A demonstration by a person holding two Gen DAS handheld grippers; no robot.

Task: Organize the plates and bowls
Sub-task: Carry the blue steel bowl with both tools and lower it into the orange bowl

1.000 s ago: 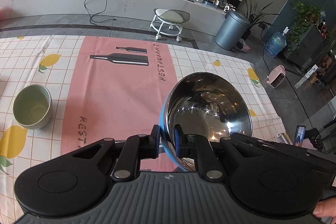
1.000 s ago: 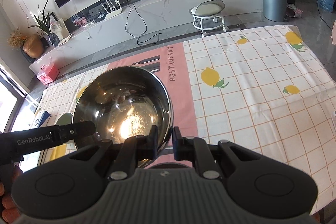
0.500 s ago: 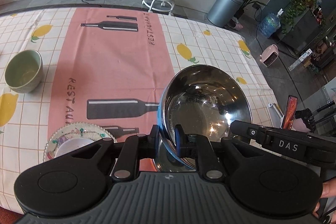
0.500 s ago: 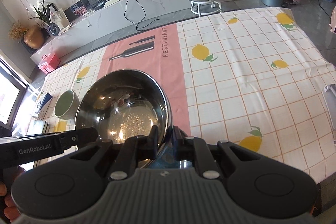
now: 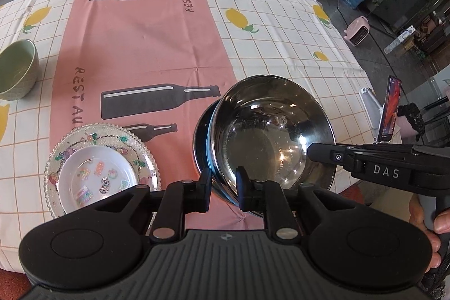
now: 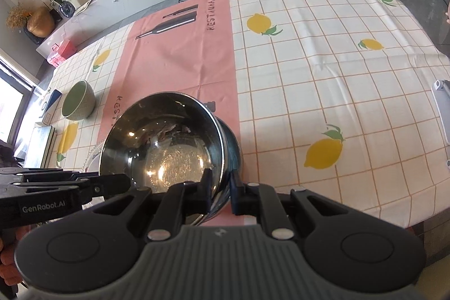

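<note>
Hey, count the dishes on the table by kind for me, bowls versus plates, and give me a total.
Bowls: 3, namely the steel bowl, the dark bowl under it and the green bowl.
Plates: 2, namely the glass plate and the white plate on it.
Total: 5

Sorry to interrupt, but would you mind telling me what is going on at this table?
A person is tidying dishes with two hand-held grippers. Both hold one steel bowl by its near rim, over a darker bowl it seems to be nesting into. The left hand-held gripper is opening, the rim between its fingers; the right hand-held gripper is shut on the rim. A small white dish sits on a patterned glass plate, and a green bowl stands apart.
</note>
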